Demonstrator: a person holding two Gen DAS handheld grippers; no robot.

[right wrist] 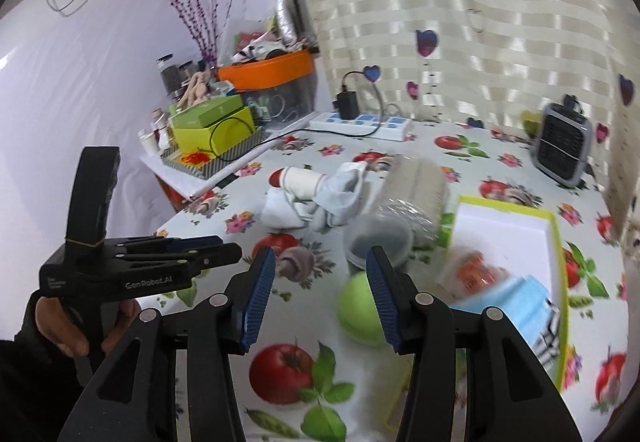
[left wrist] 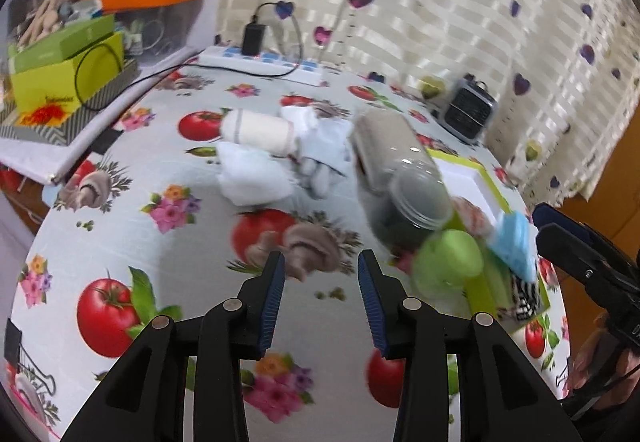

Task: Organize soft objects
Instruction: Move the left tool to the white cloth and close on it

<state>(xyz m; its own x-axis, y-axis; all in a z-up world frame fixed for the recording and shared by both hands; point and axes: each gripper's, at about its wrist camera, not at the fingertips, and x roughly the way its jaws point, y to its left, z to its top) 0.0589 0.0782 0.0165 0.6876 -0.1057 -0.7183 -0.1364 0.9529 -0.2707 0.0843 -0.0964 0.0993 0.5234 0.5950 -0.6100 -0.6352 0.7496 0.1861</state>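
Observation:
A heap of white socks and cloths [left wrist: 276,157] with a cream rolled cloth [left wrist: 256,129] lies mid-table; it also shows in the right wrist view [right wrist: 316,197]. A green-rimmed white tray [right wrist: 516,217] at the right holds a blue soft item [right wrist: 516,298], a reddish cloth [right wrist: 476,266] and a black-and-white striped item [right wrist: 548,342]. My left gripper [left wrist: 321,282] is open and empty above the tablecloth. My right gripper [right wrist: 320,282] is open and empty, near a green ball [right wrist: 356,310].
A clear jar with dark contents [left wrist: 408,201] and a pale jar [left wrist: 384,145] stand beside the tray [left wrist: 472,169]. A small heater [right wrist: 564,145], a power strip [right wrist: 360,121] and stacked boxes [right wrist: 212,125] line the table's far side.

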